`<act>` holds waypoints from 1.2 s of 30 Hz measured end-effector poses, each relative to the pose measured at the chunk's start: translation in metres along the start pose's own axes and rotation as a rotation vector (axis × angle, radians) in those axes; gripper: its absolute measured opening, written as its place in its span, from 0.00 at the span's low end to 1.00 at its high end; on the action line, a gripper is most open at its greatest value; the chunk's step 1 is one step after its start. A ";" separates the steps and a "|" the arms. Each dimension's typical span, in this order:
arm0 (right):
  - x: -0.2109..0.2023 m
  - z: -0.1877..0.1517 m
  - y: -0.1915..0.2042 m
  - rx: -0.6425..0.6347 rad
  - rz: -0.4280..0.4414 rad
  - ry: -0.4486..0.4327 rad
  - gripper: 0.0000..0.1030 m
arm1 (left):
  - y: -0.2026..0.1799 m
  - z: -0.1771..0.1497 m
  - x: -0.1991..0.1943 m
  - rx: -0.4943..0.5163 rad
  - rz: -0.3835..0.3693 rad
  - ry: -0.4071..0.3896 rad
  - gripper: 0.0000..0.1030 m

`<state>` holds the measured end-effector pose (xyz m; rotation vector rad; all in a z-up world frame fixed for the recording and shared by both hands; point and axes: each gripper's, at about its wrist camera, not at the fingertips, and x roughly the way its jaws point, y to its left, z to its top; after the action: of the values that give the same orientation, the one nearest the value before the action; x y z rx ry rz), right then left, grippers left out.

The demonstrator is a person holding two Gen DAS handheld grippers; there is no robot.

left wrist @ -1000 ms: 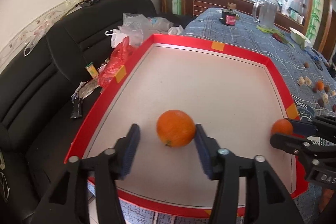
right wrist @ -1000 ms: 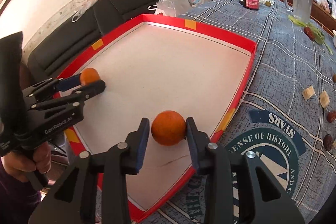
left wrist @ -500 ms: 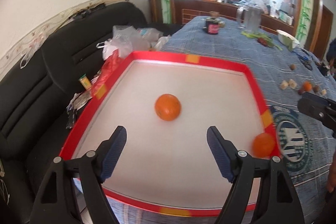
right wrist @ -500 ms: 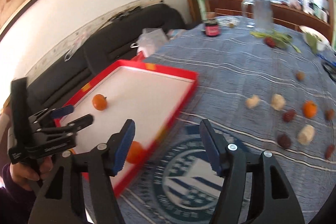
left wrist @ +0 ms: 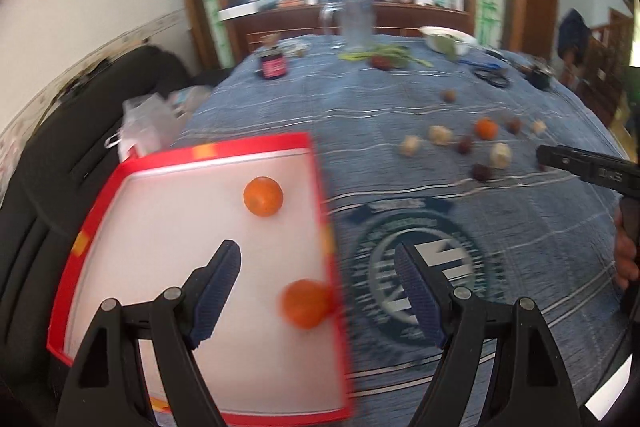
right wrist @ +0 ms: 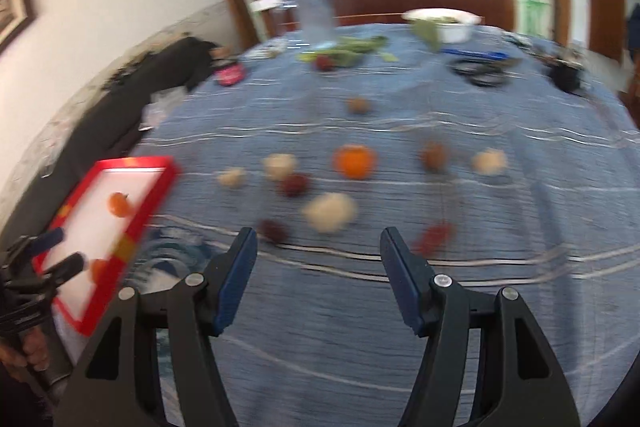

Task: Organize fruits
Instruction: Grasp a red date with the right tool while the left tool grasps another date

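A red-rimmed white tray (left wrist: pixel 200 153) holds two oranges, one near its far right (left wrist: pixel 263 195) and one by its right rim (left wrist: pixel 306 303). My left gripper (left wrist: pixel 318 291) is open and empty above the tray's right edge. My right gripper (right wrist: pixel 318 267) is open and empty above the blue tablecloth, short of a scatter of small fruits: a third orange (right wrist: pixel 355 161), pale pieces (right wrist: pixel 330 213), dark red ones (right wrist: pixel 274 231). The tray (right wrist: pixel 132 247) shows at the left in the right wrist view. Both views are blurred.
A glass jug (left wrist: pixel 354 23), a dark jar (left wrist: pixel 273 65), a white bowl (left wrist: pixel 447 41), green leaves (left wrist: pixel 384 57) and scissors (left wrist: pixel 492 75) stand at the table's far end. A black sofa (left wrist: pixel 60 155) with plastic bags lies left of the table.
Both grippers have let go of their oranges, opened and pulled back. Both have swung right, the right one away from the tray toward the scattered fruits.
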<state>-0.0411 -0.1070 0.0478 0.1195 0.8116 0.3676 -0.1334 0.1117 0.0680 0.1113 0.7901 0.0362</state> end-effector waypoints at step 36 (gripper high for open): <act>0.017 0.021 -0.068 0.168 -0.082 -0.032 0.19 | -0.133 0.054 0.096 0.106 -0.153 0.133 0.53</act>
<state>0.0034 -0.1638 0.0338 0.2474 0.8120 0.2196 -0.0285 -0.0176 0.0230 0.1494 0.9316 -0.1450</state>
